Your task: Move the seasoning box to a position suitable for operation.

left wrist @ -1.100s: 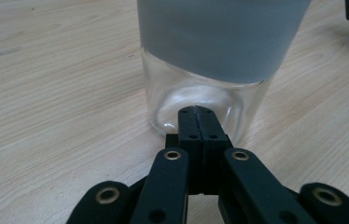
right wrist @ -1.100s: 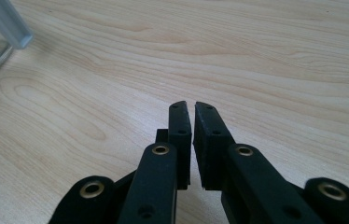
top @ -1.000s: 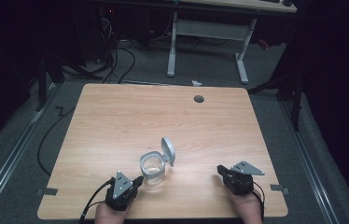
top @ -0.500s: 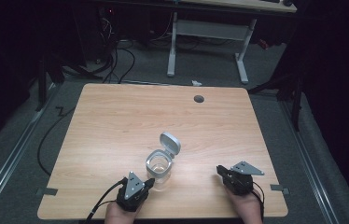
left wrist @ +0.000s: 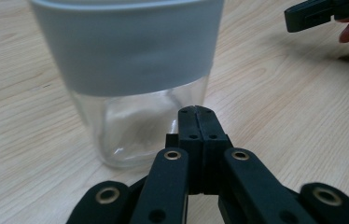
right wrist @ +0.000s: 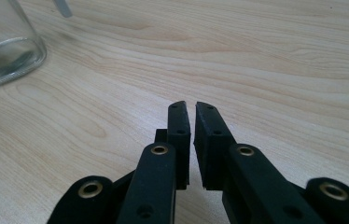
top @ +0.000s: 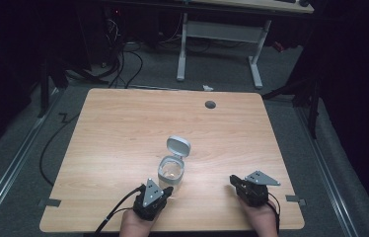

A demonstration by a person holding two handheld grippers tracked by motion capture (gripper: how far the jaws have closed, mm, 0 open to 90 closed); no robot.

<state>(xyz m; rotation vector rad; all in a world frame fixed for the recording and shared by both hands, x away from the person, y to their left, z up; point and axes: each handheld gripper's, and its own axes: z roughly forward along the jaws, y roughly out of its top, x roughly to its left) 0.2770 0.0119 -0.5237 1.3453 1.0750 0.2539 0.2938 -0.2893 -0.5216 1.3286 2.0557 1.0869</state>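
Observation:
A clear glass jar with a grey collar stands upright on the wooden table, and its grey flip lid is open and tipped to the far side. My left gripper sits just in front of the jar, shut, with nothing between its fingers. In the left gripper view the gripper points at the jar, close to the glass; I cannot tell if they touch. My right gripper rests to the jar's right. Its jaws are almost together, a thin slit apart, and hold nothing.
The jar's glass base shows at the top left of the right gripper view. The right gripper's black tip shows at the top right of the left gripper view. A round cable hole sits near the table's far edge. Desk legs stand beyond the table.
My left gripper has moved right and a little forward. The jar has shifted slightly right and turned, so its lid now points to the far side. The right gripper has stayed put.

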